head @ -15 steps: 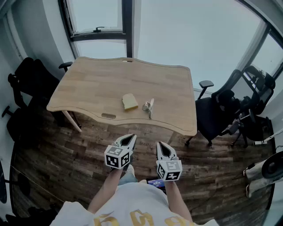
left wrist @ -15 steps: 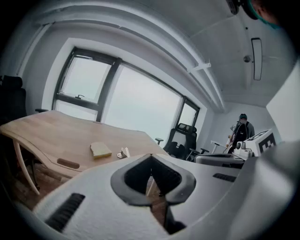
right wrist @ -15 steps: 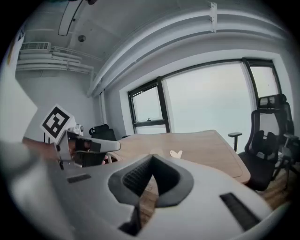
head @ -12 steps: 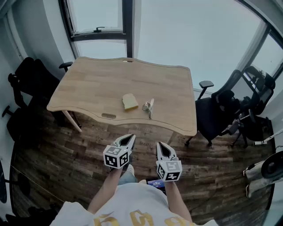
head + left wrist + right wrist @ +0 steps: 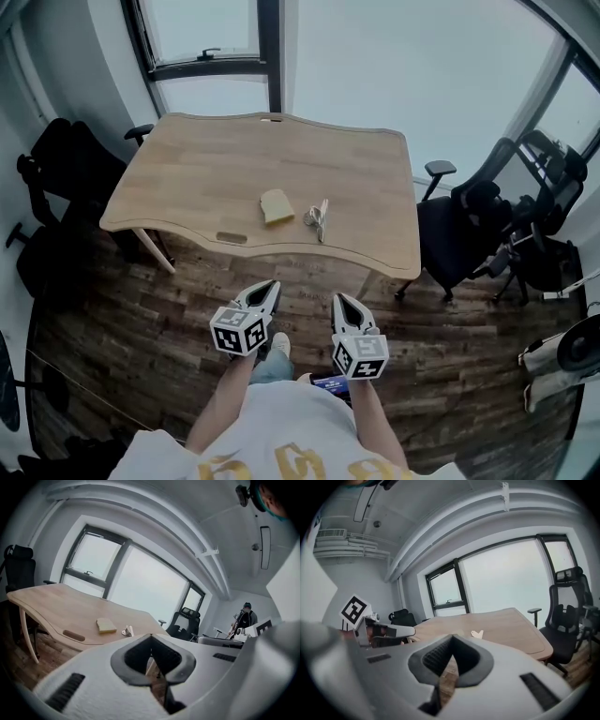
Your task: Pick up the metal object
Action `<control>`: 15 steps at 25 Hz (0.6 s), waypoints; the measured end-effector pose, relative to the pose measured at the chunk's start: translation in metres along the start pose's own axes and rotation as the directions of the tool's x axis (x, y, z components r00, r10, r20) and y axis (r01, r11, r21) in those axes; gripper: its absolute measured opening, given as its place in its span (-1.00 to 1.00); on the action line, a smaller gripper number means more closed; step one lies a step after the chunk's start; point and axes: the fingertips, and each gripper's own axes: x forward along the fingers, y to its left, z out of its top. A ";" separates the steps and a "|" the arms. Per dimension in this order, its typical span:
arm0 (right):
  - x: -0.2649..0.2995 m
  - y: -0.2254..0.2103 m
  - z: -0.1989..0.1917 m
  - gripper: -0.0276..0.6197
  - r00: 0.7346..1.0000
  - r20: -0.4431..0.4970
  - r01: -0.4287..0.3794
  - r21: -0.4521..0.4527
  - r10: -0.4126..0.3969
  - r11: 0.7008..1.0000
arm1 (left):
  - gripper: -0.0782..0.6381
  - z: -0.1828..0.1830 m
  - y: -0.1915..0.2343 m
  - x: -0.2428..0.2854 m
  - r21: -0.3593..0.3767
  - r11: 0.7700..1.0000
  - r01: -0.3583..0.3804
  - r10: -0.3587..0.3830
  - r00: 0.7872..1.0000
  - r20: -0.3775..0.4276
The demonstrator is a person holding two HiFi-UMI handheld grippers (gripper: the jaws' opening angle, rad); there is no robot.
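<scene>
A small metal object [image 5: 317,218] lies near the front edge of the wooden table [image 5: 206,178], right of a yellow sponge [image 5: 276,206]. It also shows small in the left gripper view as the metal object [image 5: 127,631] and in the right gripper view as the metal object [image 5: 476,633]. Both grippers hang over the floor, well short of the table. My left gripper [image 5: 270,285] is shut and empty. My right gripper [image 5: 339,299] is shut with its tips together and holds nothing.
Black office chairs stand to the right [image 5: 469,230] and left [image 5: 56,178] of the table. Windows [image 5: 206,37] run behind it. Dark wood flooring [image 5: 141,319] lies between me and the table. A person stands far off [image 5: 244,613] in the left gripper view.
The view has shifted slightly; both grippers sit a little lower in the picture and the left one a bit further left. The table's things have not moved.
</scene>
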 end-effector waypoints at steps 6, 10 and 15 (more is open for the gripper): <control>0.021 -0.021 -0.001 -0.88 0.999 -0.018 0.031 0.016 -0.031 0.999 | -0.73 0.004 0.010 0.031 -0.020 1.000 0.023 -0.023 1.000 -0.011; 0.055 -0.042 -0.002 -0.88 0.997 -0.052 0.060 -0.020 -0.061 0.998 | -0.73 0.011 0.031 0.068 -0.061 0.997 0.041 -0.042 0.999 -0.016; 0.121 -0.074 0.017 -0.88 0.993 -0.091 0.077 -0.046 -0.081 0.996 | -0.73 0.040 0.065 0.138 -0.062 0.997 0.054 -0.057 0.997 -0.046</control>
